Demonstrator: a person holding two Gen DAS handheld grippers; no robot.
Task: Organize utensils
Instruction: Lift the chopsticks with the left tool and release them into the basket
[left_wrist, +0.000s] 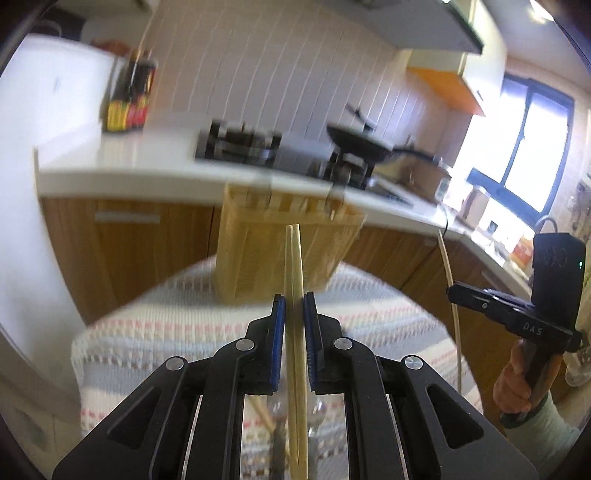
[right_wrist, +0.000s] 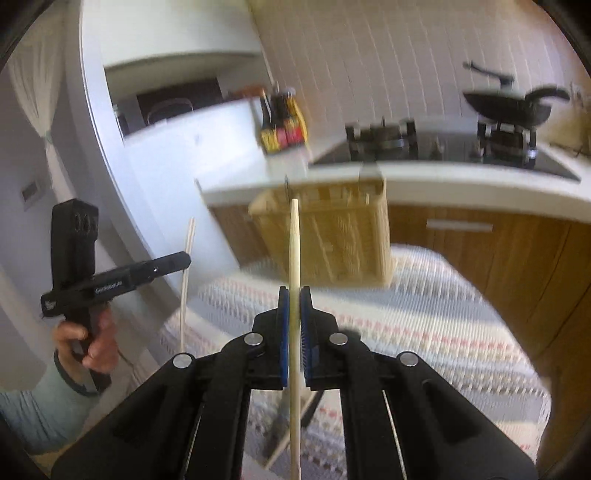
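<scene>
- Our left tongs (left_wrist: 294, 295) are closed on a pair of chopsticks (left_wrist: 294, 266), tips pointing up toward the bamboo utensil holder (left_wrist: 284, 240), which stands on the far side of the cloth-covered counter (left_wrist: 388, 317).
- Our right tongs (right_wrist: 294, 291) pinch a single chopstick (right_wrist: 294, 240) the same way.
- To do this well, we judge each set should come above the holder's open top, tilt tip-down, and be released only once inside.
- Motion blur hides the holder's compartments, and the tongs cover most of the utensils lying below.
</scene>
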